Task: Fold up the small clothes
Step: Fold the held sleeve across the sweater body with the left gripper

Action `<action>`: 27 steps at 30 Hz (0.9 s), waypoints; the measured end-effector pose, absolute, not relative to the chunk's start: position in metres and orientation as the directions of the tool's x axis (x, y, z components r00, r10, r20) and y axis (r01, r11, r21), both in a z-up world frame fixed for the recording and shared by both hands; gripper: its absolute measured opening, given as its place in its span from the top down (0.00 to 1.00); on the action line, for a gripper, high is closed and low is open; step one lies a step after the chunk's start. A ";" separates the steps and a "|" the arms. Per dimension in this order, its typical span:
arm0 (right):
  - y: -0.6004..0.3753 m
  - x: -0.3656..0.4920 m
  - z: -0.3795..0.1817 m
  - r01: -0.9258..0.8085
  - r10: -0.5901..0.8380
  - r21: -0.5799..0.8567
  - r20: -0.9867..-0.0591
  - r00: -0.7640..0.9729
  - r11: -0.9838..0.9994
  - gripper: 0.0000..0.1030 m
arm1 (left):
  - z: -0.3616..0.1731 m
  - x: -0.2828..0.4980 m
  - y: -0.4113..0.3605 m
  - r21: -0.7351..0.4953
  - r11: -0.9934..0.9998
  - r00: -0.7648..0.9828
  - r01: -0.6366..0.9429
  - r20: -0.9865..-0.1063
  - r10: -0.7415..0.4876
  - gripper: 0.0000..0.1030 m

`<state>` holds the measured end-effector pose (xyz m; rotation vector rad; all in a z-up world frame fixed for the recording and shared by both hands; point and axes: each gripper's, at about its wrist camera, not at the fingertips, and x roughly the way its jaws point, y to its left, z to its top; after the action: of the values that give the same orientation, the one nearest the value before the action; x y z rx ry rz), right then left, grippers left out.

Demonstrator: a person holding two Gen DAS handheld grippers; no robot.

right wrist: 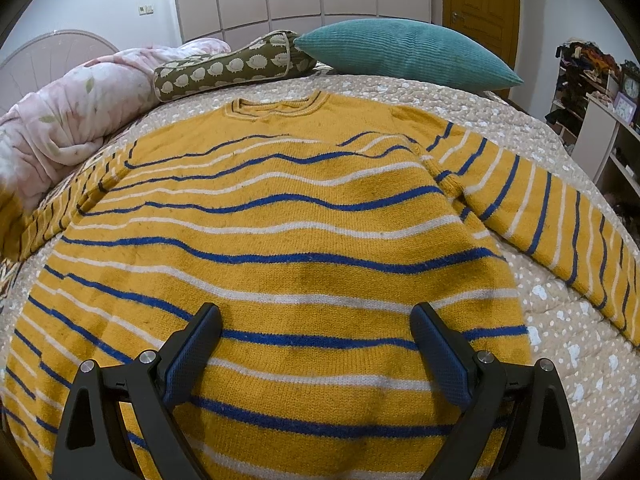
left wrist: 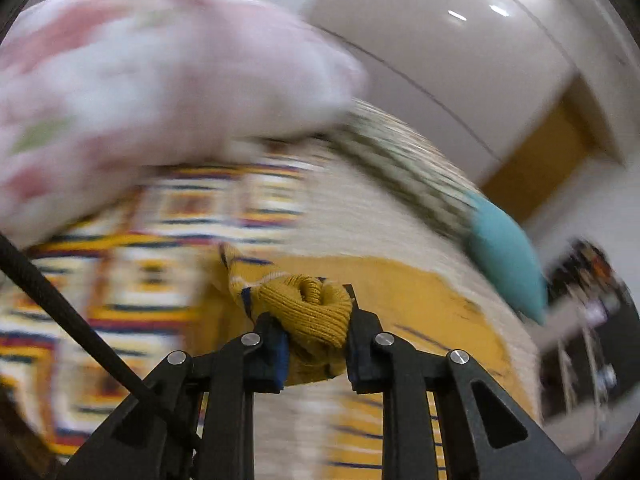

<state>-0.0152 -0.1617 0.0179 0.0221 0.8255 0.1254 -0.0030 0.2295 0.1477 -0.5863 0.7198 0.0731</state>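
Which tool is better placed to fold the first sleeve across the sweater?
Left. The left tool is already clamped on the sweater's knit cuff; the right tool hangs open over the body.

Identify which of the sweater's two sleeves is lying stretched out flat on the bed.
The sleeve on the right of the right wrist view, near the teal pillow; the other one's cuff is bunched between the left gripper fingers.

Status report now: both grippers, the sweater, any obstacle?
Left gripper clamped on sweater's ribbed cuff. Right gripper open above sweater, spread flat on bed. Nothing in the way.
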 end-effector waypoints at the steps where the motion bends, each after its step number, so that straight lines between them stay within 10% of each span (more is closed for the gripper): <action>1: -0.162 -0.015 0.018 -0.103 0.125 0.075 -0.731 0.671 0.992 0.05 | 0.154 0.009 0.204 -0.486 0.850 0.755 -0.203 -0.630 -0.180 0.80; 5: -0.166 -0.016 0.019 -0.104 0.141 0.095 -0.727 0.672 0.990 0.06 | 0.177 0.045 0.092 -0.537 0.842 0.688 0.059 -0.589 -0.423 0.66; 8: -0.167 -0.018 0.019 -0.105 0.150 0.107 -0.725 0.672 0.989 0.05 | 0.182 0.043 0.049 -0.564 0.816 0.664 0.125 -0.564 -0.491 0.32; 21: -0.168 -0.011 0.016 -0.147 0.191 0.125 -0.747 0.636 0.981 0.00 | 0.108 -0.054 0.086 -0.134 0.982 0.724 -0.136 -0.690 0.006 0.32; 25: -0.192 -0.022 0.037 -0.158 0.267 0.216 -0.720 0.641 0.964 0.38 | 0.097 -0.085 0.104 -0.124 0.972 0.742 -0.200 -0.667 0.068 0.32; 27: -0.212 -0.029 0.056 -0.150 0.307 0.281 -0.684 0.662 0.948 0.40 | 0.089 -0.101 0.113 -0.138 0.962 0.741 -0.233 -0.666 0.084 0.32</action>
<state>-0.0294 -0.2123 0.0558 0.2074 0.8081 0.2604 -0.1005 0.1132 0.0892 -0.2192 0.7162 0.1754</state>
